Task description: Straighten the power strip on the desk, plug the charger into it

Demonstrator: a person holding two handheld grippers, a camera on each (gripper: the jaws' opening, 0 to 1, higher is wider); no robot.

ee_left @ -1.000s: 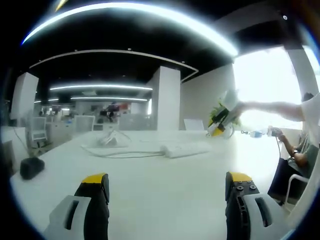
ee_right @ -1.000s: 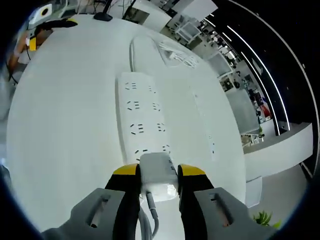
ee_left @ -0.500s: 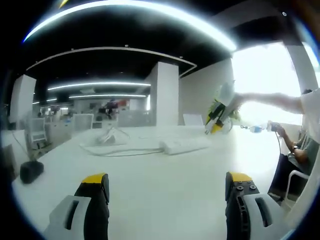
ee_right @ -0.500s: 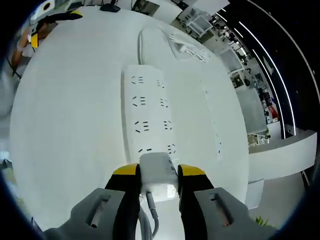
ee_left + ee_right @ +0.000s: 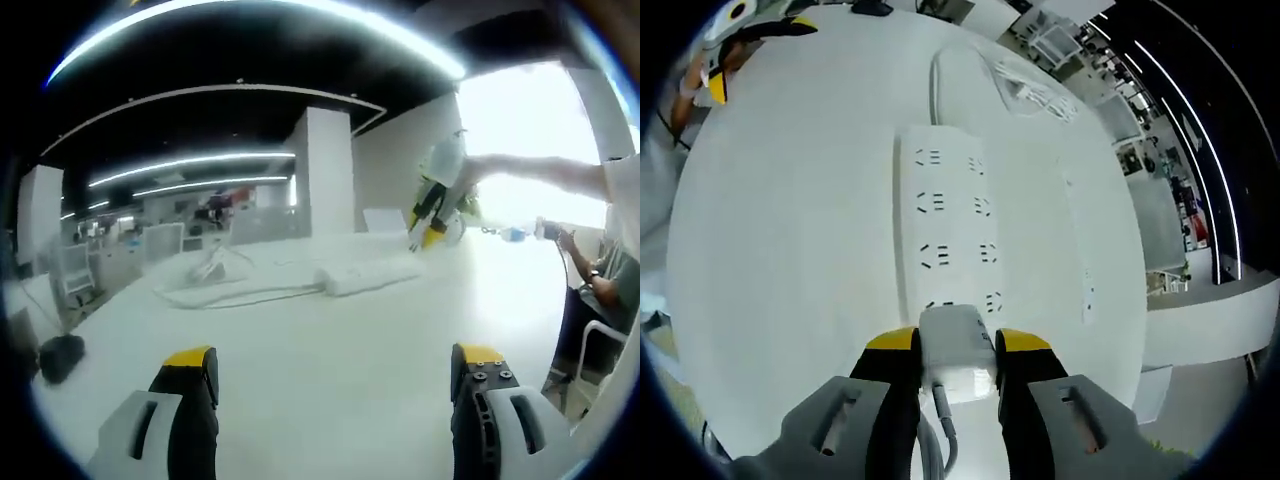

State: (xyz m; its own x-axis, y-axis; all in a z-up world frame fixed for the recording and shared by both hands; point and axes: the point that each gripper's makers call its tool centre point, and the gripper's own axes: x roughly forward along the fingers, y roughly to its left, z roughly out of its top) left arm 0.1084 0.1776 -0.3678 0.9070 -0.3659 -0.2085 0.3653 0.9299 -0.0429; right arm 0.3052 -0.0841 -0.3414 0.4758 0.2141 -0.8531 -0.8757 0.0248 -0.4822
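Observation:
In the right gripper view, my right gripper [image 5: 955,352] is shut on a white charger [image 5: 958,345] whose cable hangs down between the jaws. The charger hangs just over the near end of a white power strip [image 5: 952,230] lying lengthwise on the white desk [image 5: 780,250]. The strip's cord [image 5: 936,85] loops away at its far end. In the left gripper view, my left gripper [image 5: 330,372] stands open low over the desk [image 5: 320,340]. Farther off lies the power strip [image 5: 368,274], with the right gripper [image 5: 432,205] above its right end.
A pile of white cable [image 5: 215,270] lies behind the strip. A dark object [image 5: 60,357] sits at the desk's left edge. A person [image 5: 605,290] sits at the right edge. In the right gripper view the left gripper [image 5: 745,30] shows at the top left.
The right gripper has shifted slightly along the strip, with the charger still over its near end. The left gripper view has tilted a little; the left gripper stays open.

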